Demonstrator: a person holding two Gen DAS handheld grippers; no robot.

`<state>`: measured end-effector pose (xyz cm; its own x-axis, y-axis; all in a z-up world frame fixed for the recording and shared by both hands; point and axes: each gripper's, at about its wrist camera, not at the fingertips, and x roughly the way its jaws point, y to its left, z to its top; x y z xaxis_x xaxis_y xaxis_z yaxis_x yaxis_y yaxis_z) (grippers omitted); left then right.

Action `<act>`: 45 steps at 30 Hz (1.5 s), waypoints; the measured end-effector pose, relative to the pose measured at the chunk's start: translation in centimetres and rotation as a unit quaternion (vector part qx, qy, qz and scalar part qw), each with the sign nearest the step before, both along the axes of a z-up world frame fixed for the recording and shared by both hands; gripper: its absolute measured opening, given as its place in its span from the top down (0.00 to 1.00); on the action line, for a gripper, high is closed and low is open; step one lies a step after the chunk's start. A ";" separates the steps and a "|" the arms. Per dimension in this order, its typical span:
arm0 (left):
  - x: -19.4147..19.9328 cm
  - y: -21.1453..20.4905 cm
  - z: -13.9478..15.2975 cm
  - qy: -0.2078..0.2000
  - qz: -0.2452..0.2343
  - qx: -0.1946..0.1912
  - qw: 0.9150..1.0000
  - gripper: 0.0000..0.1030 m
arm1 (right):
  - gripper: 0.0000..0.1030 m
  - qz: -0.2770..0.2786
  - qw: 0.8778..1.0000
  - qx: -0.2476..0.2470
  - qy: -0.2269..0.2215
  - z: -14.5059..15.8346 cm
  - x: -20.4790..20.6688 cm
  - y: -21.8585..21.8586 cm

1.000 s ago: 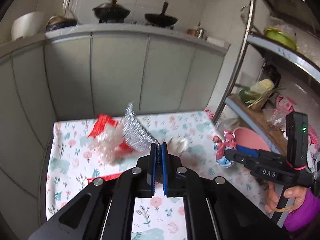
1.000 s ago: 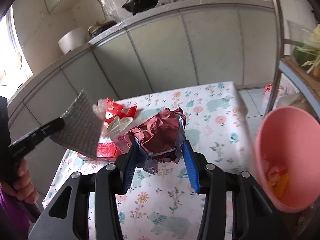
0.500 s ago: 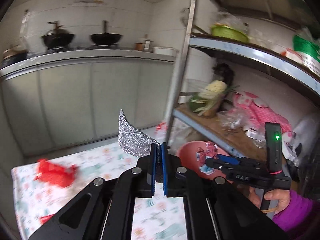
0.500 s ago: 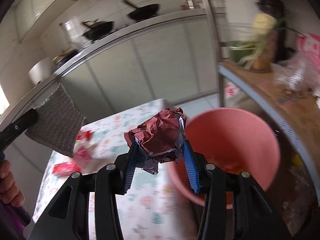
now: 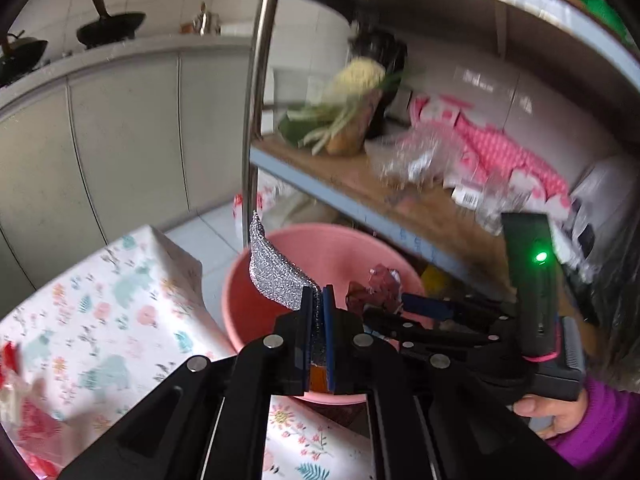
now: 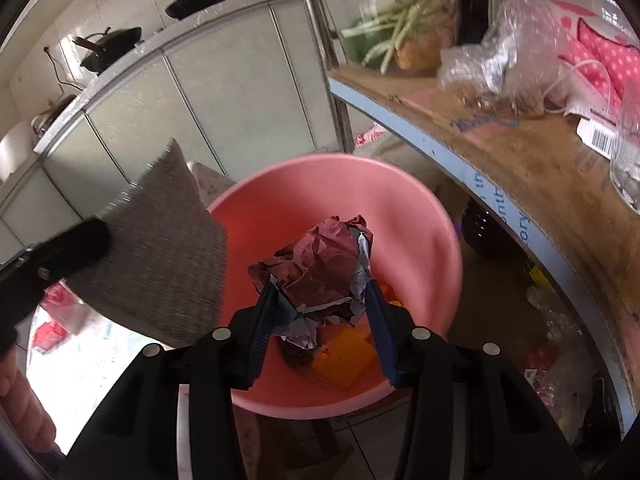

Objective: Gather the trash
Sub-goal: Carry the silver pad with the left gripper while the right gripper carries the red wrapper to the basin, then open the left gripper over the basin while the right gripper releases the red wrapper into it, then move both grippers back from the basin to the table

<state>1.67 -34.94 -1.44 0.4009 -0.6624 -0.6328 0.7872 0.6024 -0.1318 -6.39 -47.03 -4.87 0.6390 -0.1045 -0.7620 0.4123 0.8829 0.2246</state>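
Observation:
My left gripper (image 5: 317,294) is shut on a silver glittery wrapper (image 5: 274,270) and holds it over the near rim of the pink basin (image 5: 332,248). My right gripper (image 6: 322,284) is shut on a crumpled dark-red paper wad (image 6: 320,264) and holds it above the inside of the pink basin (image 6: 304,208). Orange scraps (image 6: 340,354) lie in the basin's bottom. The right gripper and its wad (image 5: 380,286) also show in the left wrist view. The silver wrapper (image 6: 160,248) shows at the left of the right wrist view.
The floral tablecloth (image 5: 100,312) covers the table to the left, with red wrappers (image 5: 28,420) on it. A shelf rack (image 6: 520,152) with vegetables and bags stands right of the basin. Its metal post (image 5: 254,112) rises just behind the basin. Grey cabinets (image 5: 120,132) line the back.
Both grippers have swung right from above the table to over the pink basin, each still holding its piece of trash.

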 end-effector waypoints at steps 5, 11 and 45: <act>0.7 -1.5 -2.6 0.011 0.004 0.032 0.999 0.96 | 0.55 -0.002 1.000 -0.001 0.012 -1.3 0.7 -0.7; 1.3 -2.2 -4.3 0.018 0.014 0.056 0.998 0.96 | 0.55 0.005 1.000 -0.012 0.021 -1.9 1.7 -0.9; -0.9 13.2 3.9 -0.032 0.155 -0.015 0.987 0.56 | 0.43 0.107 0.993 -0.041 -0.031 4.0 2.4 7.6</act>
